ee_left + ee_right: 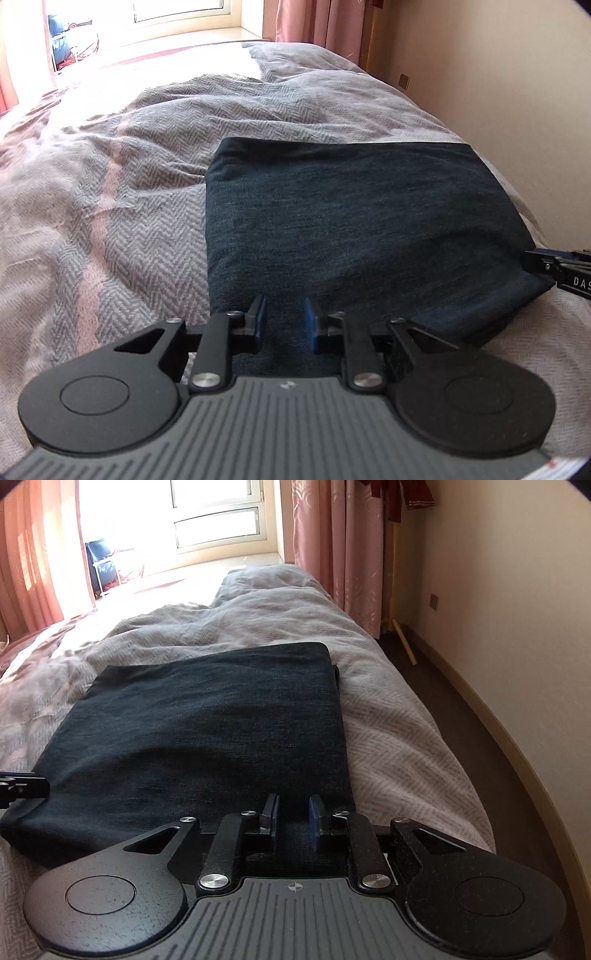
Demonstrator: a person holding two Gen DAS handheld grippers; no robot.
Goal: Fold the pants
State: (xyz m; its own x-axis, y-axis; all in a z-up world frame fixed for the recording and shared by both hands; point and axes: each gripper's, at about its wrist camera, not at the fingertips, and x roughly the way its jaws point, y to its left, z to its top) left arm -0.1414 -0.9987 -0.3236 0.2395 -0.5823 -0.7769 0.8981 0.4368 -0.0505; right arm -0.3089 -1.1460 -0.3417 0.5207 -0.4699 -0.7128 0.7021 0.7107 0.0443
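Dark blue folded pants (351,214) lie as a thick rectangle on the bed, also seen in the right wrist view as the pants (207,720). My left gripper (284,310) is at the near edge towards the left corner, shut on the thick cloth, which rises between its blue pads. My right gripper (293,805) grips the same near edge close to the right corner, shut on the layers. Each gripper's tip shows in the other's view: the right gripper (554,269) at the pants' right corner, the left gripper (22,786) at the left side.
The bed carries a rumpled grey herringbone blanket (129,221) with a pillow (266,579) at the far end. A wall (498,74) and a strip of dark floor (461,701) run along the bed's right side. Pink curtains (332,546) and a bright window stand beyond.
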